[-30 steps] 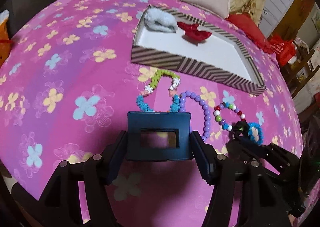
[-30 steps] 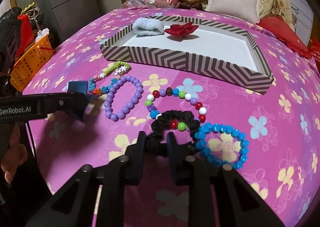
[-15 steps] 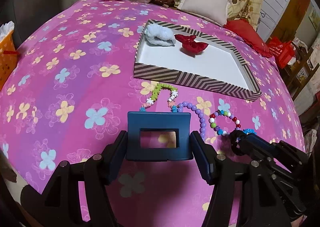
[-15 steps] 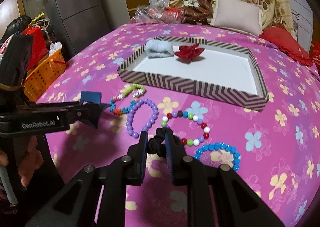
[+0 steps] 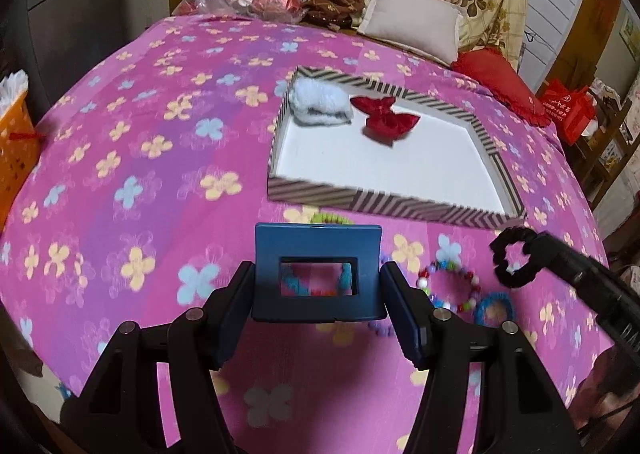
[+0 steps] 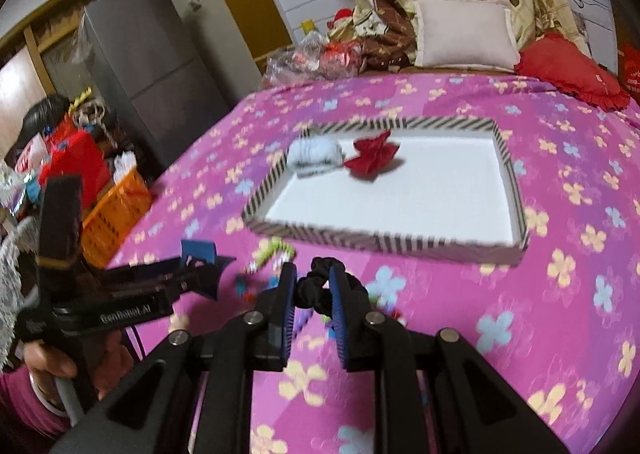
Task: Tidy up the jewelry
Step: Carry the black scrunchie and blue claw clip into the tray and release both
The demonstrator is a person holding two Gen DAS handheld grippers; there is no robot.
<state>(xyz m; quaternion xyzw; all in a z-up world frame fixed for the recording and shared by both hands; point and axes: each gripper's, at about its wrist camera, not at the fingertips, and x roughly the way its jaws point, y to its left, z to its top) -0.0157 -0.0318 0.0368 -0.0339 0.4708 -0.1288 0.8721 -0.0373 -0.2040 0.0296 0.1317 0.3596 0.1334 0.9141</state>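
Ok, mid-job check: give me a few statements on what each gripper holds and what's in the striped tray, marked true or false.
1. The right gripper is shut on the black scrunchie. True.
2. The left gripper holds nothing. False: it grips a blue hair clip.
3. The striped tray already holds a light blue scrunchie and a red bow. True.
4. The black scrunchie lies in the tray. False: it is held above the bedspread, short of the tray.
5. The beaded bracelets lie inside the tray. False: they are on the bedspread, outside it.
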